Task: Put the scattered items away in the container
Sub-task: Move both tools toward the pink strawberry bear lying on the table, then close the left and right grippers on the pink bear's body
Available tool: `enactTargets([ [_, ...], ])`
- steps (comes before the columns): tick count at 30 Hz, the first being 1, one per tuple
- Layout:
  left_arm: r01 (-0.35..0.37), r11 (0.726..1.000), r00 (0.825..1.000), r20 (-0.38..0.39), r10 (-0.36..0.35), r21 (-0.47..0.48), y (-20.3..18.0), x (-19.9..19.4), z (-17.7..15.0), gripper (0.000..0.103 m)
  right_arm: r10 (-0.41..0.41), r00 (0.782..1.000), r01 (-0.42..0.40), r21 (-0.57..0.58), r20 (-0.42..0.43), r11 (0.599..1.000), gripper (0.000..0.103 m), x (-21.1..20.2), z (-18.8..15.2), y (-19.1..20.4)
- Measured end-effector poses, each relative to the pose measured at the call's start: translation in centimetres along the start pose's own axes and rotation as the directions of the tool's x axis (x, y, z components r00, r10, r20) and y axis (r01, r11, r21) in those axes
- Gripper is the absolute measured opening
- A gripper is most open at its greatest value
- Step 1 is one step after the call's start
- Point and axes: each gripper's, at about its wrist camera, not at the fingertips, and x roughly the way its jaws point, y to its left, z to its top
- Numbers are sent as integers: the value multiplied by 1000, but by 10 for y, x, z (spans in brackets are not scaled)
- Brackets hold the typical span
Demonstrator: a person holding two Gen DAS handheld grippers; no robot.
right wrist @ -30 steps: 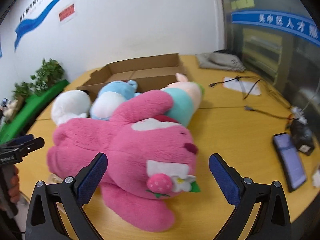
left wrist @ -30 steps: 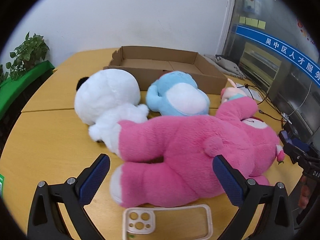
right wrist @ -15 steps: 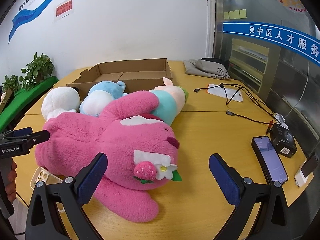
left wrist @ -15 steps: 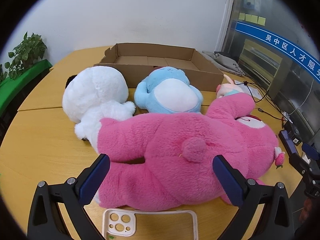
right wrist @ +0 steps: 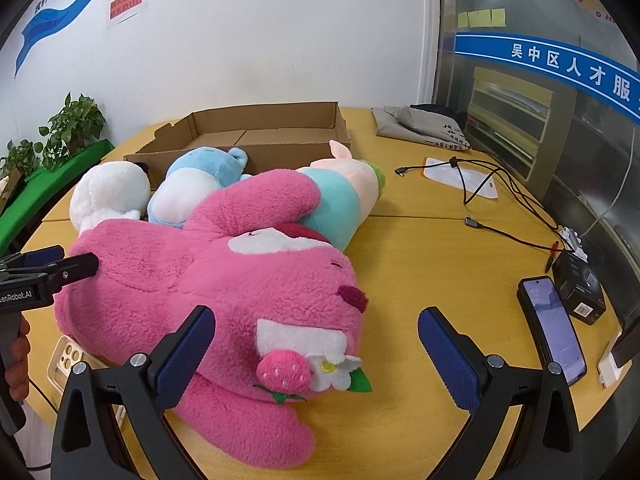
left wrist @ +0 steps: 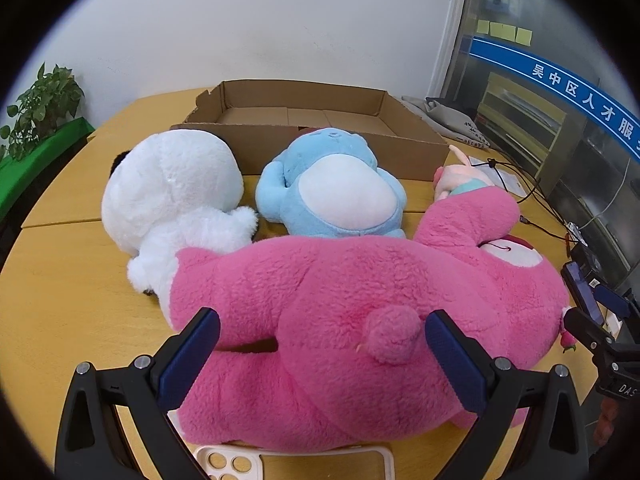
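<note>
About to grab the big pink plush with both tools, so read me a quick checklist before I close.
1. Left tool open: ok.
2. Right tool open: ok.
3. Pink plush bear between the left tool's fingers: ok.
4. Bear's head between the right tool's fingers: ok.
5. Cardboard box empty, room to receive: ok.
6. Phone case free of the bear: not ok, partly tucked beneath.

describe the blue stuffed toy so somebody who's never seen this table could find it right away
Start at the open cardboard box at the back of the yellow table. Right against its near wall sits the blue plush, between the white plush and the big pink plush. It is the only light-blue one, round, with a pale oval belly.
</note>
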Motion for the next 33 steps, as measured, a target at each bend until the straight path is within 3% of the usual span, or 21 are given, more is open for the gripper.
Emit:
enactTargets([
  [9, 103, 994, 994, -28, -103, -23, 12, 13, 12, 102, 4, 999, -3, 5, -37, 1000, 103, 19, 6, -3],
  [17, 210, 976, 975, -58, -214, -58, 23, 21, 14, 102, 40, 998, -39, 4, -45, 999, 103, 30, 9, -2],
  [24, 292, 955, 949, -104, -296, -57, 30, 29, 12, 102, 130, 990, -128, 45, -50, 991, 103, 32, 3, -31],
  [28, 318, 945, 936, -132, -325, -76, 34, 36, 11, 102, 244, 966, -236, 91, -88, 967, 103, 45, -2, -49],
  [33, 389, 902, 892, -170, -420, -189, 48, 51, 5, 102, 315, 944, -305, 105, -99, 947, 103, 68, -2, -43],
])
